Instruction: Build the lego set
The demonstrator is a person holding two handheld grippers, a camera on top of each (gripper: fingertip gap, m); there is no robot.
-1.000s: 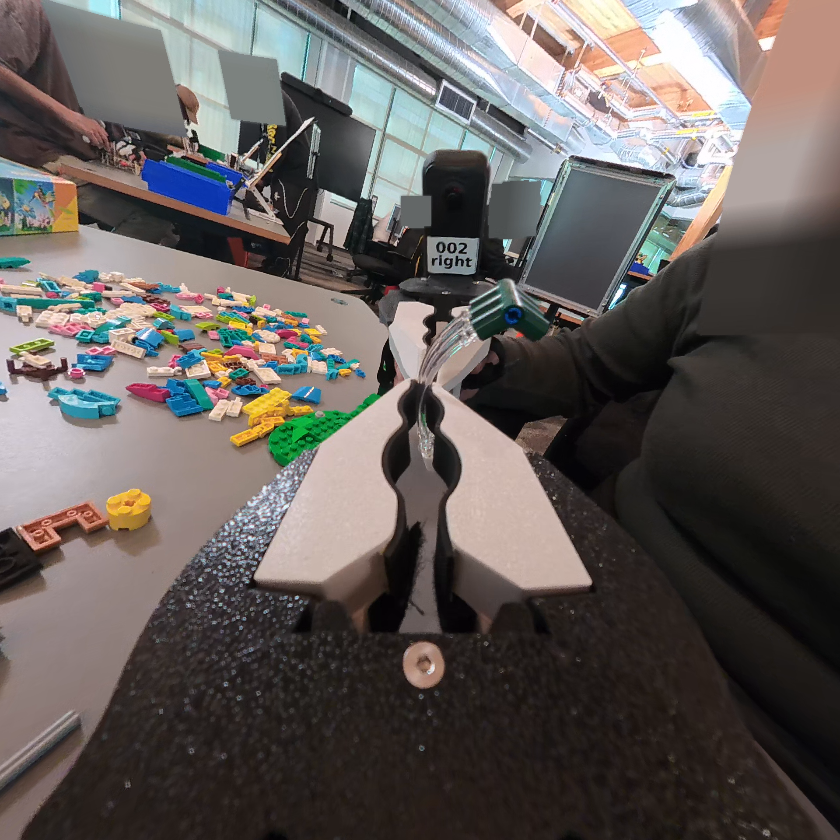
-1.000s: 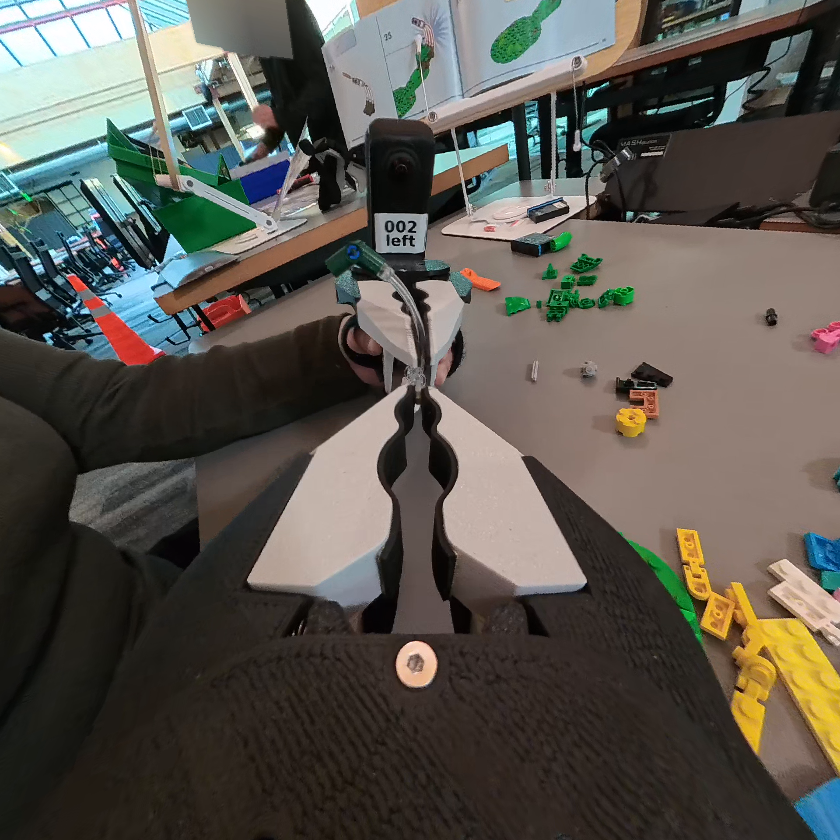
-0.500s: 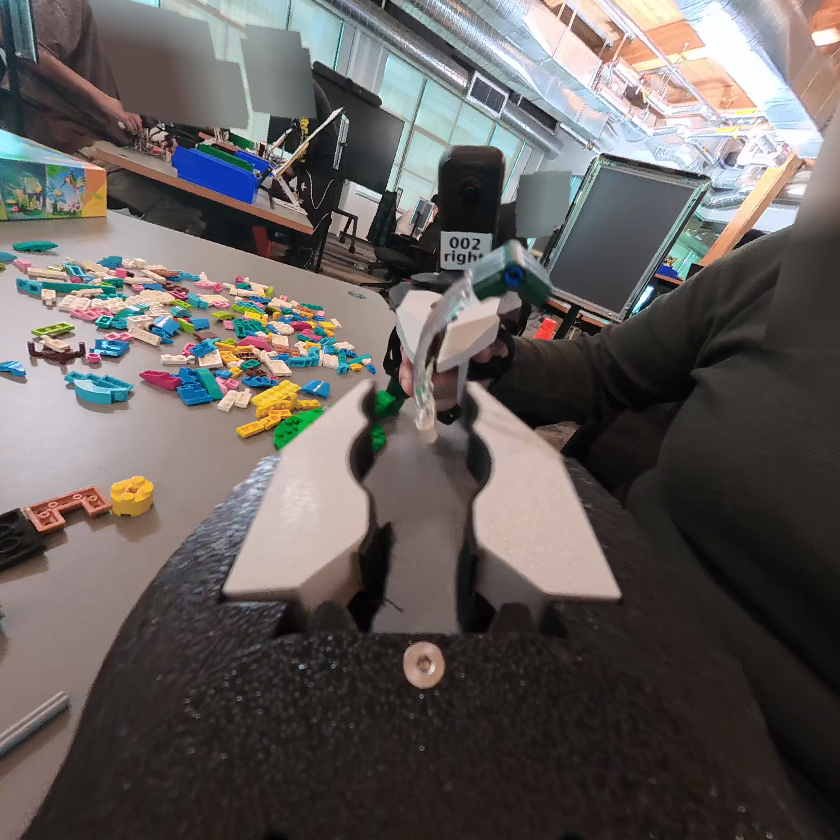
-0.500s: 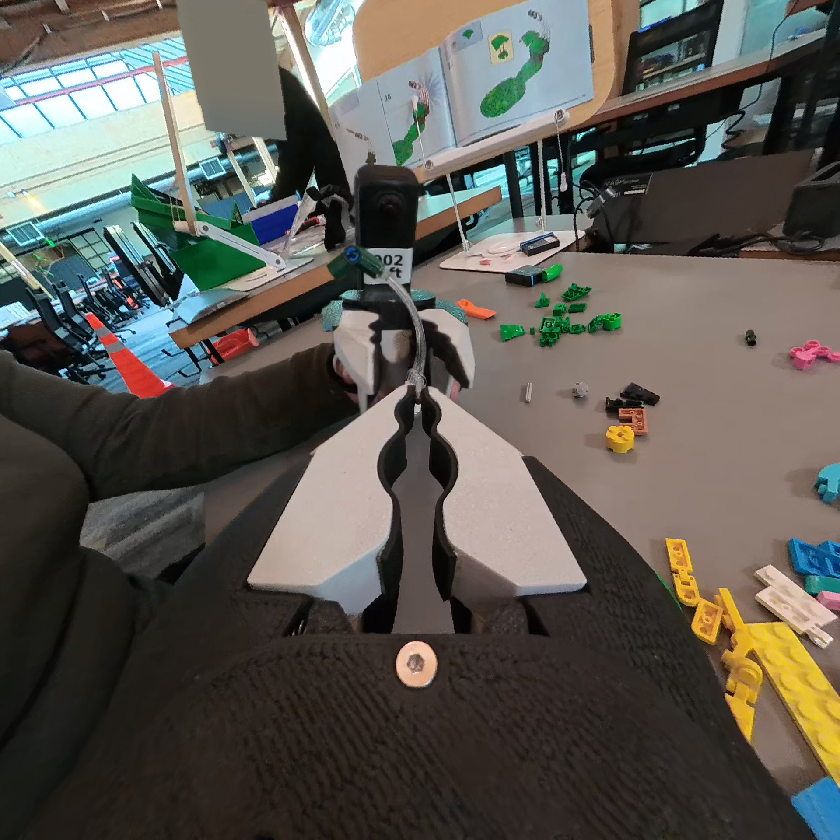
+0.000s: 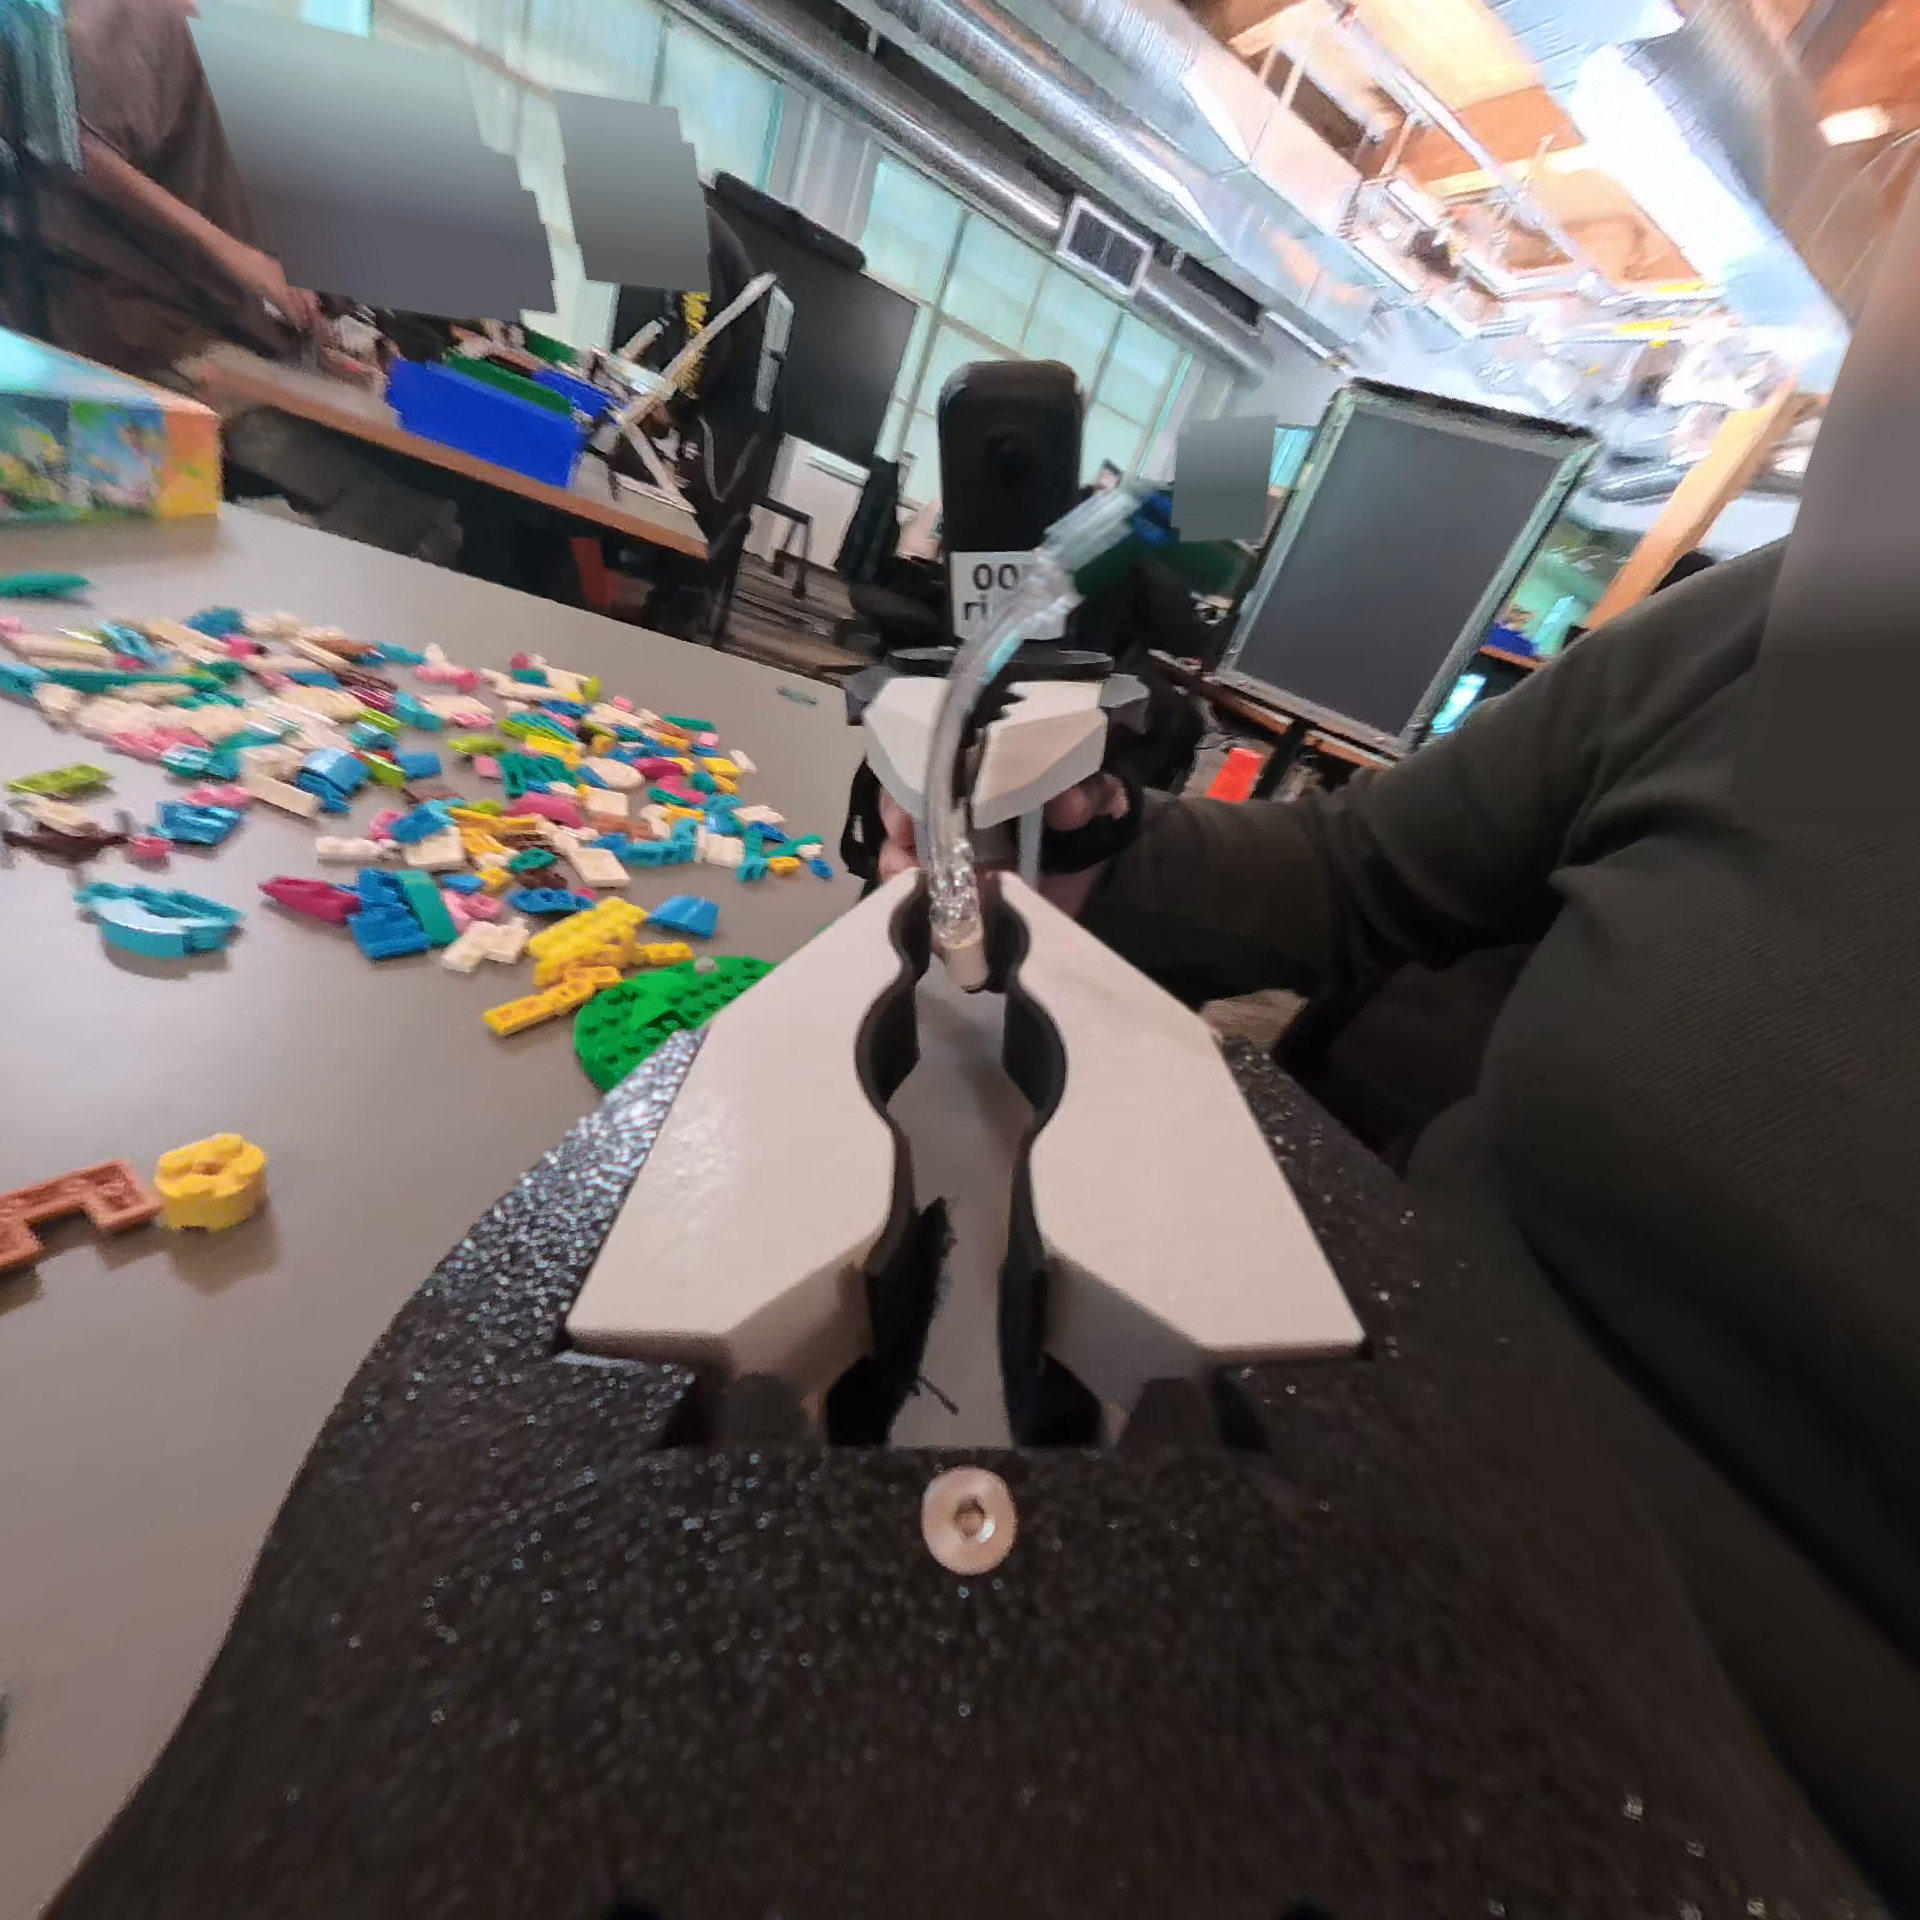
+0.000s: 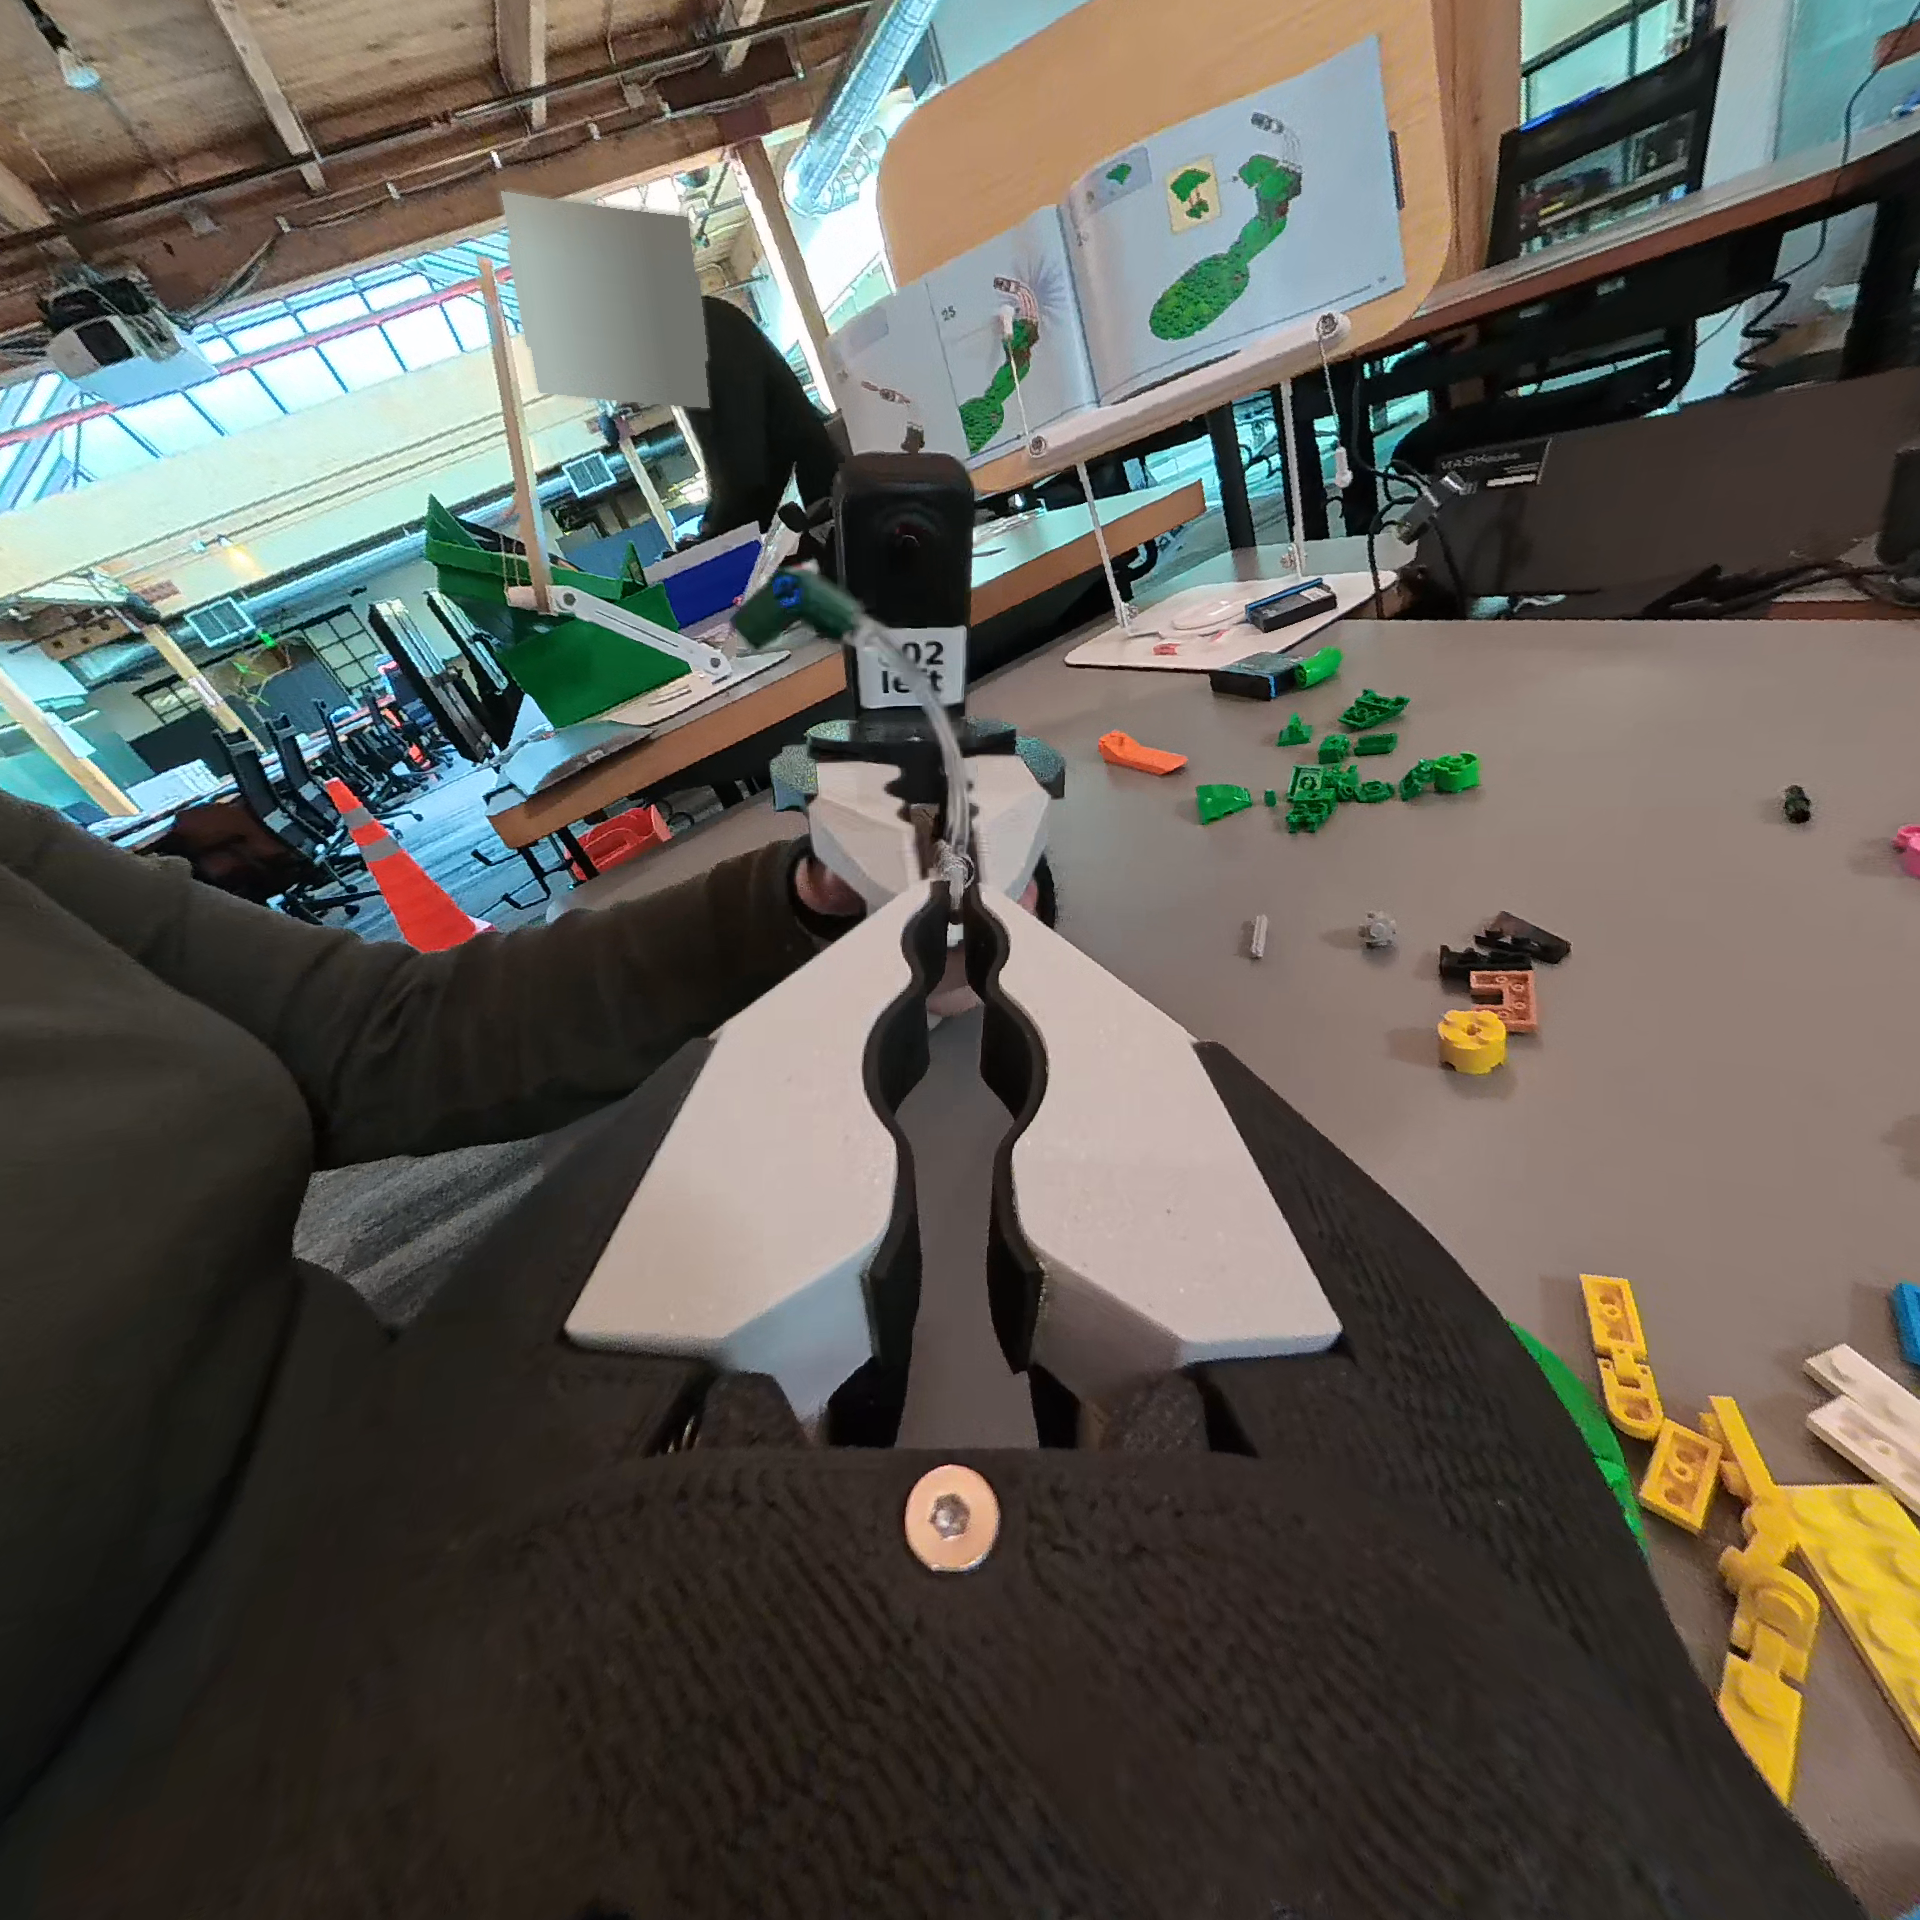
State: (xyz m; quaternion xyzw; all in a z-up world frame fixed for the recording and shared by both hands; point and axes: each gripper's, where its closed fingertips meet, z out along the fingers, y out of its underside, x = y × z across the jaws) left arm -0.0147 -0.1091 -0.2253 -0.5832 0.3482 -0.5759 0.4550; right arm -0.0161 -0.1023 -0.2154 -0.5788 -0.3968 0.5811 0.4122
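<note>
Lego tube (image 5: 940, 769), clear and curved with a green piece (image 6: 784, 613) on top, is held mid-air over the counter (image 5: 312, 1091) edge, its lower end pinched by the right tongs (image 6: 951, 904). Left tongs (image 5: 961, 914), spread wide half a second ago, are now narrowed around the tube's tip, contact unclear. Tube could bend or slip if squeezed off-centre.

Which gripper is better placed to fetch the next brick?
Left, likely: the left gripper stands open, merely flanking the end of the clear tube, while the right gripper is shut on that tube.
</note>
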